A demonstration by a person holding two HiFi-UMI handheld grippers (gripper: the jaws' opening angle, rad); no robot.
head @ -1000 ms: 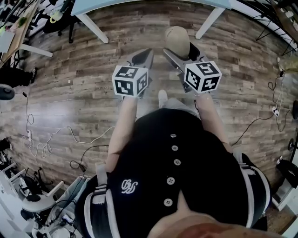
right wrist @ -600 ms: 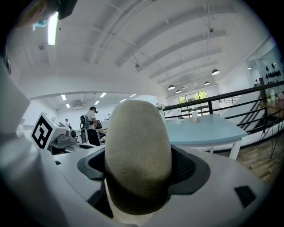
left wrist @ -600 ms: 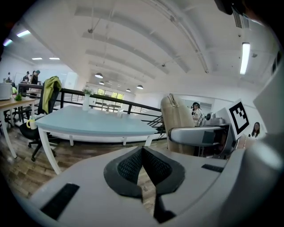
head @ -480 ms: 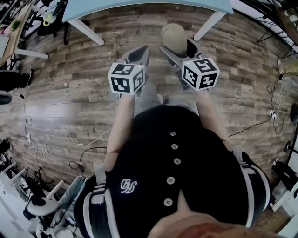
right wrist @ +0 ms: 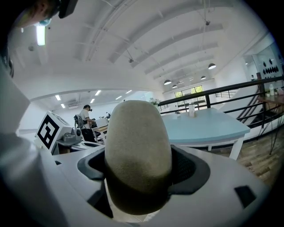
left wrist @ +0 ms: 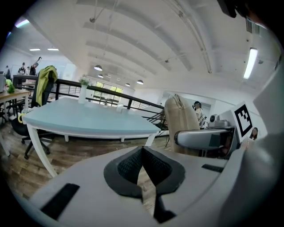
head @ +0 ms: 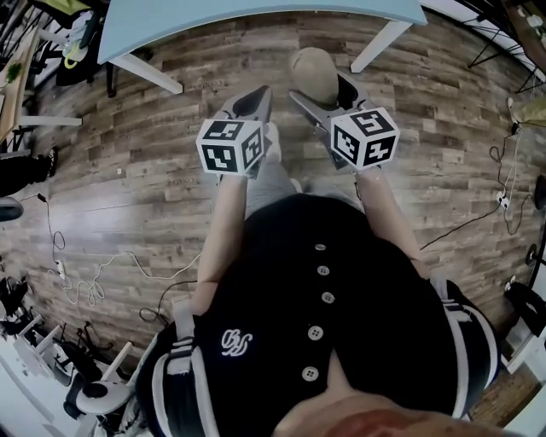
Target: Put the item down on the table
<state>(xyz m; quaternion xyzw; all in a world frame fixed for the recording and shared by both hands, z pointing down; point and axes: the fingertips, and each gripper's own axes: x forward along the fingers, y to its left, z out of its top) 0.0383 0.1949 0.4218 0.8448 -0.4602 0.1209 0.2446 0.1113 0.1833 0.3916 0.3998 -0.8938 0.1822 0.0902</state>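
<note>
The right claw (head: 320, 85) is clenched on the tan, rounded item (head: 312, 68), holding it upright above the wooden floor (head: 153, 128) near the pale blue tabletop (head: 256, 21), seemingly ready to set down, while the left claw (head: 254, 98) is pinched closed, empty.

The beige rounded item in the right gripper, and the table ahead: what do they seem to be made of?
The beige rounded item, held in the right gripper: matte, finely fuzzy surface with no shine, likely felt, foam or fabric; which one is unclear. The table: smooth pale blue top with a soft sheen, perhaps painted or laminated board, on white legs.
</note>
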